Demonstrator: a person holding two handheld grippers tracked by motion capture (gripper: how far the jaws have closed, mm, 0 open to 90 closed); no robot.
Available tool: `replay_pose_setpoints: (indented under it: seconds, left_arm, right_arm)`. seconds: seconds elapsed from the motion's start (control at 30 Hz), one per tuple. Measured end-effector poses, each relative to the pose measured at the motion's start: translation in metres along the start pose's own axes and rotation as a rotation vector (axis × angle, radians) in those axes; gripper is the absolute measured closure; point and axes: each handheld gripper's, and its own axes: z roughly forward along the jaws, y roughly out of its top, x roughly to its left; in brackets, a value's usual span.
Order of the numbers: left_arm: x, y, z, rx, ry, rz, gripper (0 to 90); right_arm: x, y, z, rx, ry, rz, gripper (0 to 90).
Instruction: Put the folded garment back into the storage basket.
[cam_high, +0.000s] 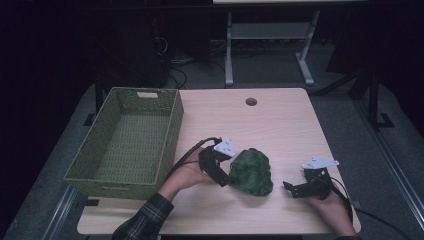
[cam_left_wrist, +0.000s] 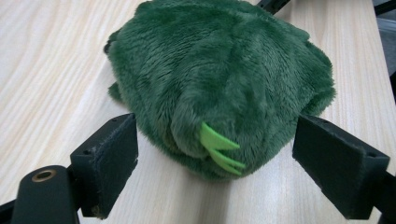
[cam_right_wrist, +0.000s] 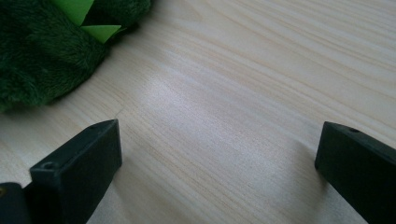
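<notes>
High view showed a green plush toy (cam_high: 251, 172) lying on the desk (cam_high: 280, 125), toward the near edge and about midway between the two hands. Taking the toy as the landmark: the left claw (cam_high: 223, 176) sat just left of it, its tips right at the toy's left side, with a hand (cam_high: 187, 175) and a plaid sleeve (cam_high: 142, 222) trailing back toward the near edge. The right claw (cam_high: 289, 187) lay to the right of the toy, apart from it, pointing toward it, with bare desk between them. A green woven basket (cam_high: 127, 140) stood well left of the toy, at the desk's left edge. A round hole (cam_high: 251, 101) in the desk was far behind the toy.

Left gripper view looked straight at the toy (cam_left_wrist: 219, 79), which lay between the two black pads (cam_left_wrist: 109, 163). The jaws stood wide open; each pad was clear of the fur, with a strip of desk (cam_left_wrist: 51, 70) visible on either side, so nothing was gripped. Two bright green felt spikes (cam_left_wrist: 219, 148) stuck out of the toy's near end, between the pads.

Right gripper view had its jaws spread wide over bare desk (cam_right_wrist: 224, 116), holding nothing. The toy (cam_right_wrist: 42, 51) was off to the upper left, beyond the left pad (cam_right_wrist: 77, 170), with a light green felt piece (cam_right_wrist: 100, 31) at its edge.
</notes>
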Motion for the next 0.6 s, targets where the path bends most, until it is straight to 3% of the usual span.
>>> replay_pose_setpoints:
  seconds: [0.2,0.6]
  left_arm:
    - [0.004,0.002,0.015,-0.002,-0.028,0.014,13.5]
    - [0.005,0.001,0.044,0.072,-0.043,0.048,12.9]
  right_arm:
    - [0.0,0.0,0.0,-0.001,0.0,0.003,0.3]
    - [0.0,0.0,0.0,-0.002,0.0,0.003,0.3]
